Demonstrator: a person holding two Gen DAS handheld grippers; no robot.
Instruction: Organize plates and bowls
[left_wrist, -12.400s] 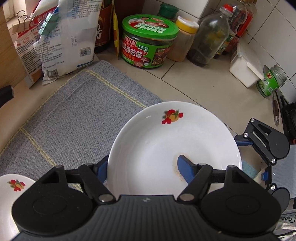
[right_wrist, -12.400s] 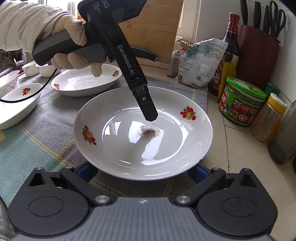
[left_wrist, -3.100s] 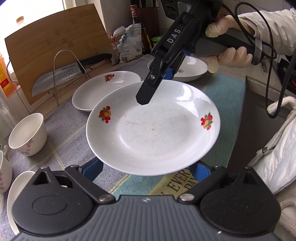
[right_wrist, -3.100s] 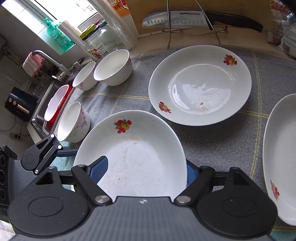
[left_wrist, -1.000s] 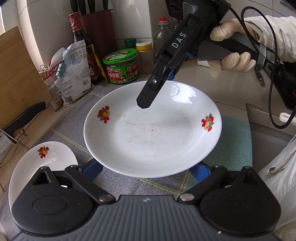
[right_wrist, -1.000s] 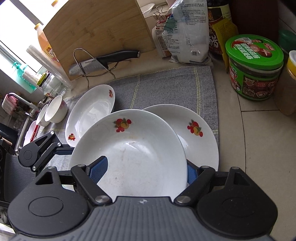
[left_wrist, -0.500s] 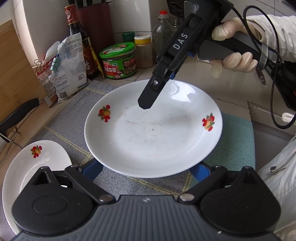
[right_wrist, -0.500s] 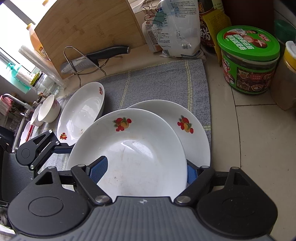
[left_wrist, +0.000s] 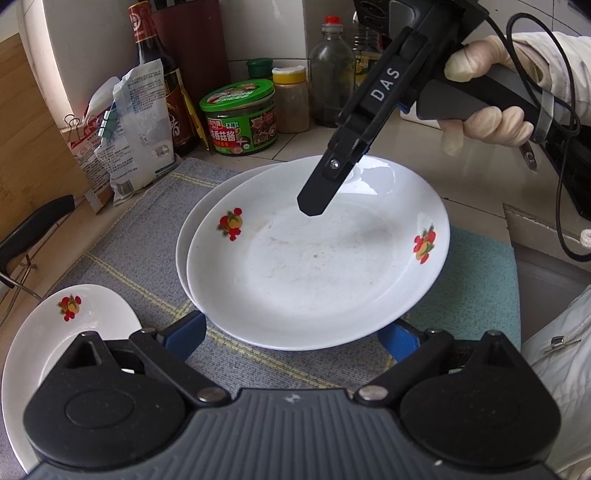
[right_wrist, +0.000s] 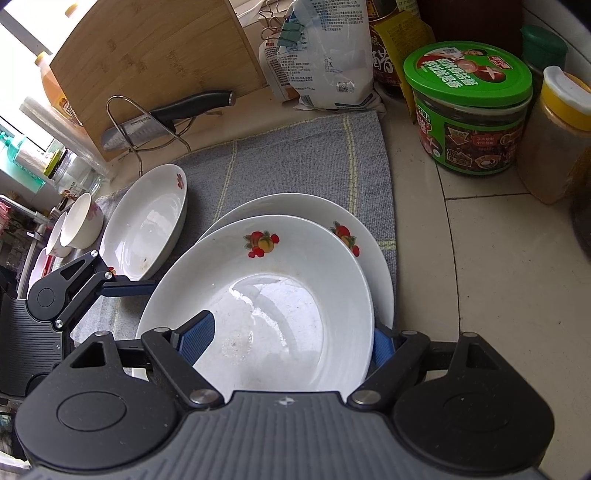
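Top plate (left_wrist: 317, 266) over a second plate (right_wrist: 373, 258) on the grey mat (left_wrist: 147, 236), right gripper (right_wrist: 291, 343) clamping its rim (one finger inside), left gripper (left_wrist: 291, 334) spread wide under it, grip unclear, green jar (right_wrist: 467, 107) just beyond.

The white fruit-patterned upper plate (left_wrist: 317, 266) covers most of the white lower plate (left_wrist: 207, 206) beneath it, leaving only a crescent of rim showing. In the left wrist view, the left hand-held gripper (left_wrist: 295, 332) has its blue fingertips tucked under the upper plate's near rim, so contact there cannot be told. A third white fruit-patterned plate (left_wrist: 66, 332) is partly hidden behind the gripper body. The small white bowls (right_wrist: 79, 221) at the right wrist view's left edge are too small and crowded to count.
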